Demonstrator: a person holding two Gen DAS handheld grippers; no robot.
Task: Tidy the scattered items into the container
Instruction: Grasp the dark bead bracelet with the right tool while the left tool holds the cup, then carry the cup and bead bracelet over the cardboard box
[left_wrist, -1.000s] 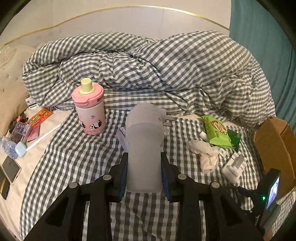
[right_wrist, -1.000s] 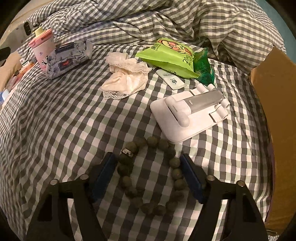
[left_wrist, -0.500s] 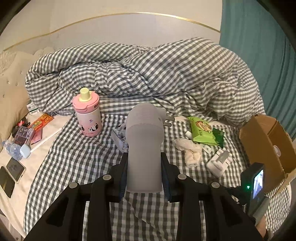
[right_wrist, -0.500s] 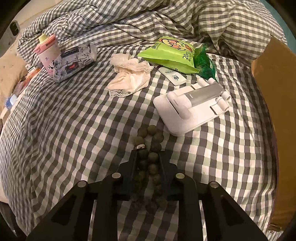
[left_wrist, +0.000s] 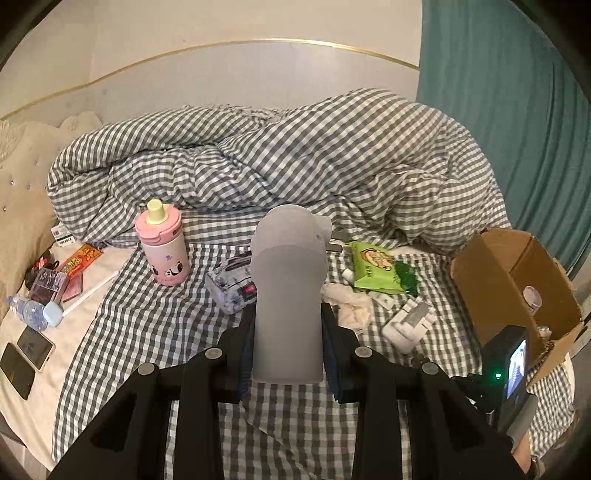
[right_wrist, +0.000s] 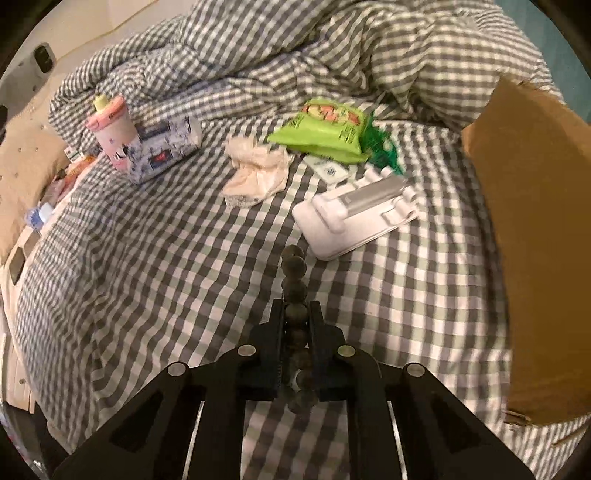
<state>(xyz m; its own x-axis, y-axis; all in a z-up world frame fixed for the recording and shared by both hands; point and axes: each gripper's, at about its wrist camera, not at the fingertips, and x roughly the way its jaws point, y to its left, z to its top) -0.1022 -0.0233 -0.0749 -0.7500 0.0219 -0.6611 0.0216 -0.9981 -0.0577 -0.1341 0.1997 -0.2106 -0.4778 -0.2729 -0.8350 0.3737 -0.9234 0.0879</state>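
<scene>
left gripper (left_wrist: 288, 328): black, blue pads, silver screws | right gripper (right_wrist: 295, 321): black, silver screws

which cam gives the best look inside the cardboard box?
Left wrist view. The cardboard box faces it with its open side, showing the interior and a small item inside. The right wrist view catches only the plain outer wall at the frame's right edge, nothing of the interior.

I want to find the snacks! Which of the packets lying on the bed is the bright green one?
The green snack bag, lying by the heaped quilt next to the cream cloth. The other packet, the tissue pack, is blue and white.
</scene>
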